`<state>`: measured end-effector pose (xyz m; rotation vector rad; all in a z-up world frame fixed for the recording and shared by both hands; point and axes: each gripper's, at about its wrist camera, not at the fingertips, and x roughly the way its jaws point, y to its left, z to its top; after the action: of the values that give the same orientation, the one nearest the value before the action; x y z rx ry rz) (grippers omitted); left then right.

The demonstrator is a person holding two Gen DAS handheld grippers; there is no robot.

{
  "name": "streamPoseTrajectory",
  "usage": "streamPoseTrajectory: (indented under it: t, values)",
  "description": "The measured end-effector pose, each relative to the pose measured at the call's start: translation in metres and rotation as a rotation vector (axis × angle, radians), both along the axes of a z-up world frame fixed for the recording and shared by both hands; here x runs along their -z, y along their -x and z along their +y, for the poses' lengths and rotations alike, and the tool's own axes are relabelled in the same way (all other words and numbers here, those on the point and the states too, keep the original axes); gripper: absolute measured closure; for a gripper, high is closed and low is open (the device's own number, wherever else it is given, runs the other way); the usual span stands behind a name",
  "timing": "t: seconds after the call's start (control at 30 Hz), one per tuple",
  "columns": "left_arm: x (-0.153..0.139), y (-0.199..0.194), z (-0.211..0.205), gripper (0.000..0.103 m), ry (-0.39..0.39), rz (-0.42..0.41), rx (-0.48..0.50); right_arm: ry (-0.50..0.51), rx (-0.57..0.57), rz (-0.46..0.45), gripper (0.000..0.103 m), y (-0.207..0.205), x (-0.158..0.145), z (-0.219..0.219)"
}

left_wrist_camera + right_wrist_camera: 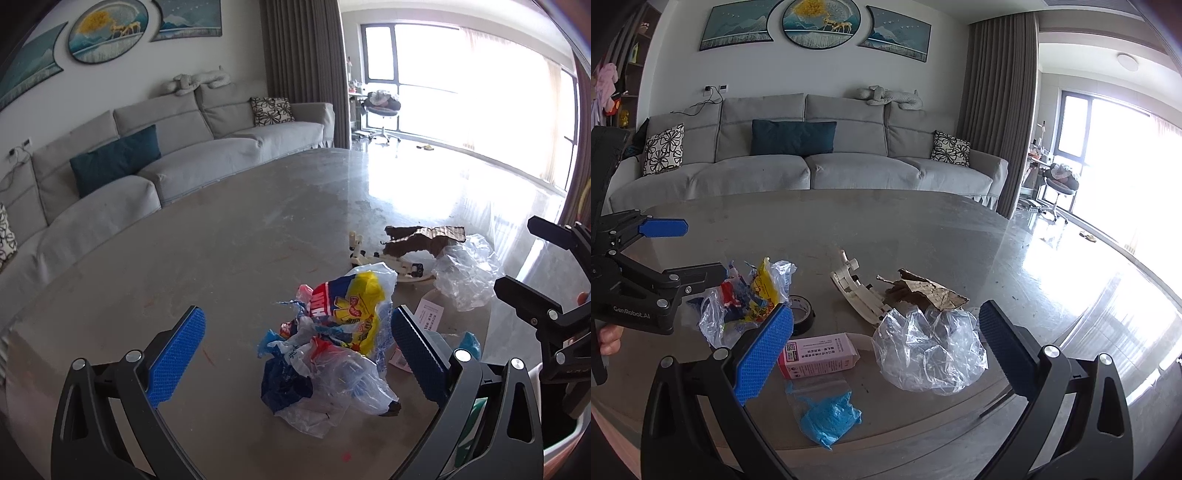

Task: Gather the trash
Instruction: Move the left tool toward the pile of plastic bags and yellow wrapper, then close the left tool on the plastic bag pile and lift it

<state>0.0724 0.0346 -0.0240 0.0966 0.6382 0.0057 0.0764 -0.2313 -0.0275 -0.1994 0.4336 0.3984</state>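
Observation:
A crumpled heap of colourful wrappers and plastic bags (332, 332) lies on the grey table (221, 240). My left gripper (295, 354) is open, its blue pads standing on either side of the heap with nothing clamped. In the right wrist view the same heap (750, 302) lies at the left, with the left gripper (705, 251) over it. My right gripper (886, 350) is open above a clear plastic bag (931, 350) and a pink-and-white carton (820, 354), touching neither. It shows at the edge of the left wrist view too, right gripper (517, 254).
A blue bagged item (827, 417) lies near the table's front edge. A black tape roll (801, 314), a white plastic part (860, 291) and torn brown cardboard (923, 291) lie mid-table. A grey sofa (812, 166) stands behind. A hand (609, 339) holds the left gripper.

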Motion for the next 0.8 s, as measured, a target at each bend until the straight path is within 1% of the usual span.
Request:
streamPoseTrajectory:
  t: [0.17, 0.47, 0.57, 0.67, 0.8]
  values:
    - [0.007, -0.006, 0.002, 0.003, -0.013, 0.011, -0.001, 0.003, 0.006, 0.007, 0.003, -0.001, 0.006, 0.0]
    - [0.027, -0.024, 0.007, 0.003, 0.005, 0.069, -0.02, 0.016, 0.0, 0.028, 0.003, -0.005, 0.018, 0.002]
    - [0.032, -0.029, 0.006, 0.003, 0.011, 0.089, -0.01, 0.012, 0.0, 0.029, 0.003, -0.007, 0.02, 0.003]
    - [0.037, -0.031, 0.003, 0.003, -0.001, 0.106, 0.017, 0.008, 0.001, 0.03, 0.003, -0.007, 0.02, 0.005]
    - [0.049, -0.036, 0.0, 0.004, 0.03, 0.155, 0.053, 0.009, 0.0, 0.031, 0.003, -0.008, 0.022, 0.005]
